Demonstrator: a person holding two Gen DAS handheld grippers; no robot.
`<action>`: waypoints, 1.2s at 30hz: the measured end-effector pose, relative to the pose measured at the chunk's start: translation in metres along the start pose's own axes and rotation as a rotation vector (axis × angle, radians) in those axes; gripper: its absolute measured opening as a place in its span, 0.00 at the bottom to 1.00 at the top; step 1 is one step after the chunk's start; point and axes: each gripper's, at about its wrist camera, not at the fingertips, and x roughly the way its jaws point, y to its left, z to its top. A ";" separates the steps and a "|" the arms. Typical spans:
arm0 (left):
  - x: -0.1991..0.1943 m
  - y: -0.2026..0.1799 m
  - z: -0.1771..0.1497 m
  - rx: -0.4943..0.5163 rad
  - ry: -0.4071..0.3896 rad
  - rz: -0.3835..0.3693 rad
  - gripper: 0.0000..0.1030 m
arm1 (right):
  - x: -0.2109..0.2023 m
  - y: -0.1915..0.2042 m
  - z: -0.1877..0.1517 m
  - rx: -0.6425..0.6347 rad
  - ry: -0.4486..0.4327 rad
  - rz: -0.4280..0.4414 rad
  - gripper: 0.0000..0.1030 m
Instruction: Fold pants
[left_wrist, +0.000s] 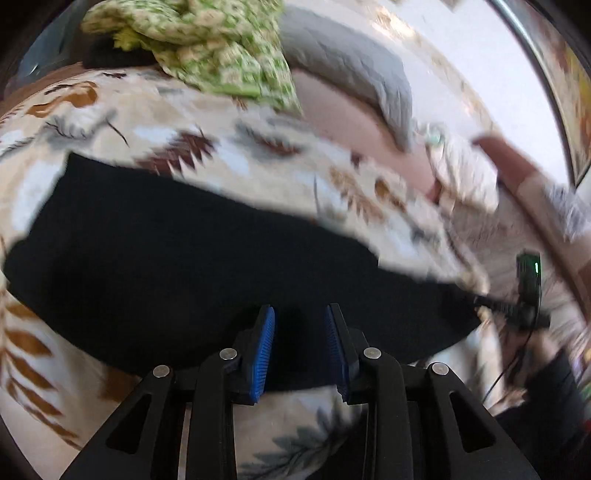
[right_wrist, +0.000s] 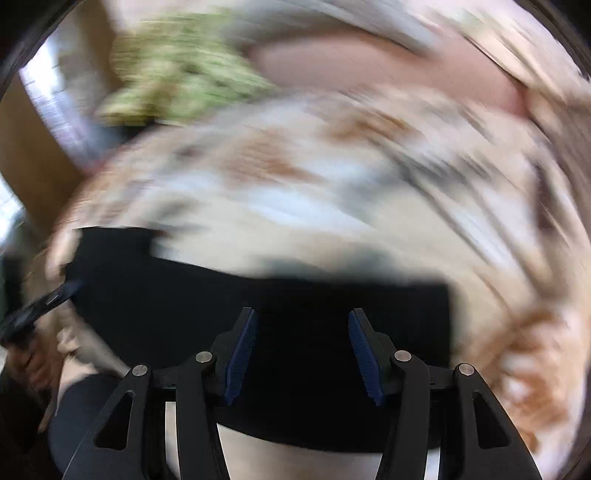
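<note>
So the black fabric pants are lying flat on the bed, spread over a cream bedspread with brown and grey leaf prints. From the left wrist view they look like 1 wide dark slab right across the middle.

The left tool, black arms with blue ribbed pads, hangs over the near edge of the pants with its jaws apart, a narrow gap and nothing pinched in it. The right tool is spread wider, also above the pants, gripping nothing. That view is super blurry.

At the far side of the bed there's a crumpled green and white patterned cloth, just beside a grey quilted pillow.
</note>
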 end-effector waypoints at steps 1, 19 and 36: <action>0.004 0.002 -0.002 -0.012 0.004 0.010 0.27 | 0.003 -0.018 -0.005 0.055 0.020 0.022 0.43; 0.007 0.018 -0.015 -0.052 -0.055 -0.049 0.27 | -0.083 -0.107 -0.063 0.503 -0.205 0.305 0.79; 0.009 0.016 -0.012 -0.070 -0.068 -0.069 0.38 | -0.035 -0.101 -0.082 0.647 -0.025 0.454 0.80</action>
